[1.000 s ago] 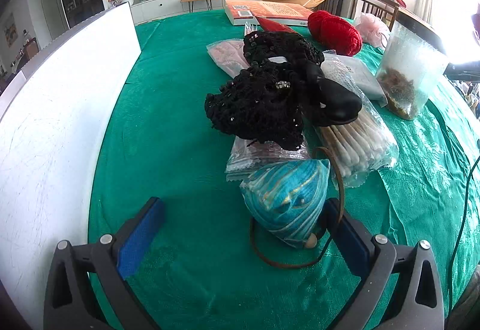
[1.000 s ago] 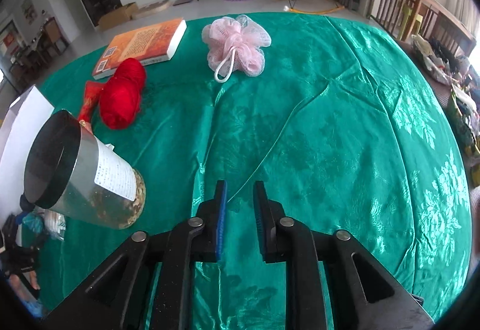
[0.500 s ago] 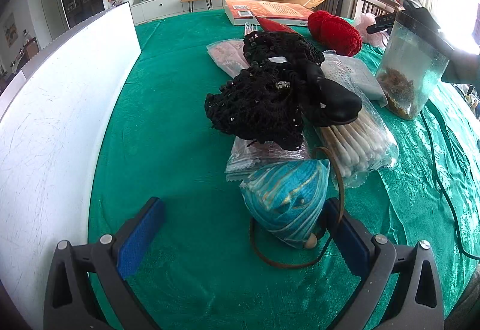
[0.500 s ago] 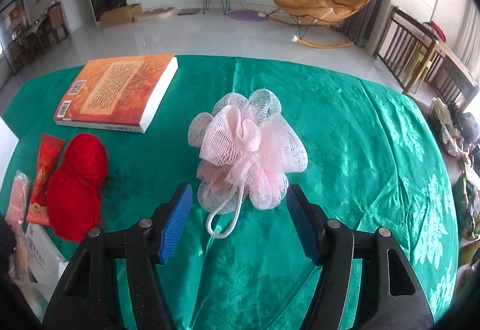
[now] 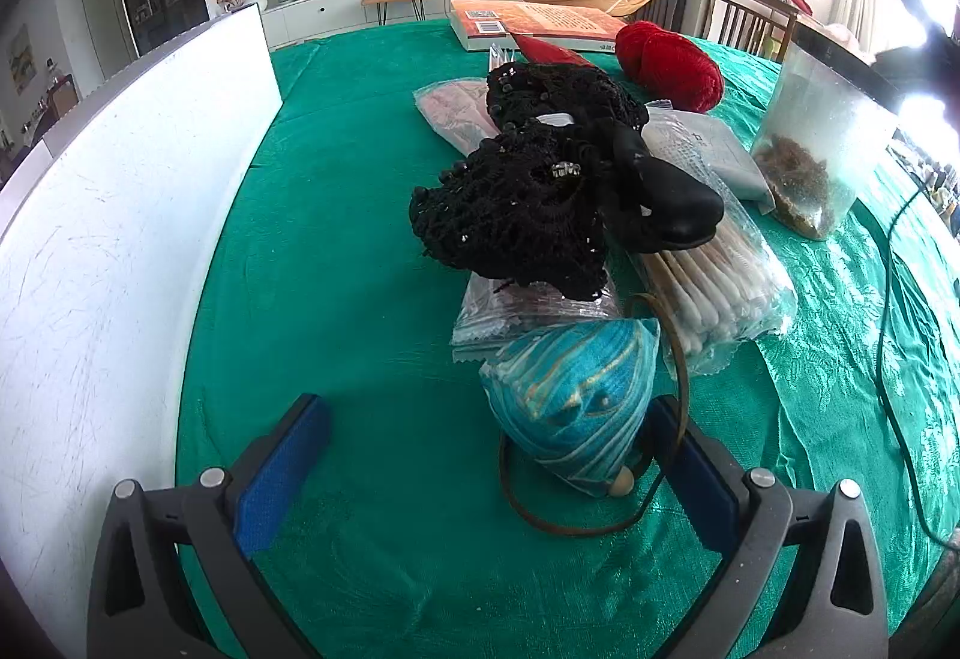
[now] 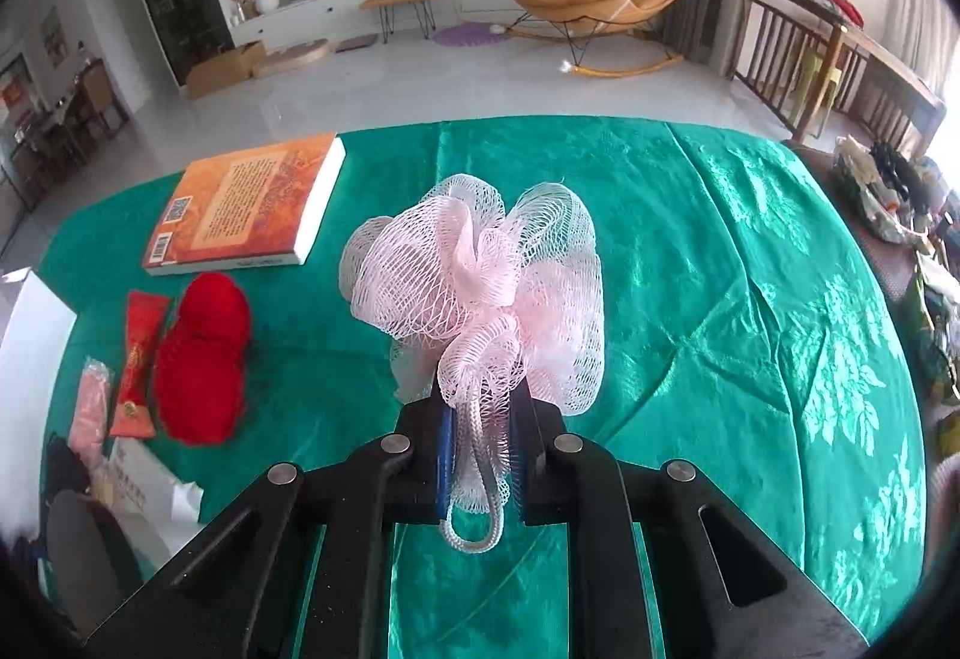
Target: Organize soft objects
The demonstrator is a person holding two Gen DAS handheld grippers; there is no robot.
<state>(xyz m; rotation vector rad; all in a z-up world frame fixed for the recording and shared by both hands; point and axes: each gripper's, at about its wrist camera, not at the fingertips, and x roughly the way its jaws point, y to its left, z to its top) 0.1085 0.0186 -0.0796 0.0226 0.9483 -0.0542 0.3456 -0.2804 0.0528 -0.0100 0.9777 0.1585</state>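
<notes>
Right gripper [image 6: 480, 419] squeezed tight on pink bath puff [image 6: 480, 287] (rope loop hanging out back), above green tablecloth [image 6: 720, 299]. Left gripper [image 5: 486, 437] wide apart, low over cloth, blue pouch [image 5: 576, 395] between fingers, not pinched. Red yarn [image 6: 201, 359] beside book [image 6: 246, 203].

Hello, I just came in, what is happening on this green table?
A person is sorting soft things on the green tablecloth, holding a gripper in each hand. The right gripper has its jaws shut on the pink mesh bath sponge, with the sponge's white cord loop hanging between them. The left gripper is open and holds nothing; the teal striped pouch lies between its jaws, near the right one. Behind the pouch a black beaded net lies on plastic packets.
</notes>
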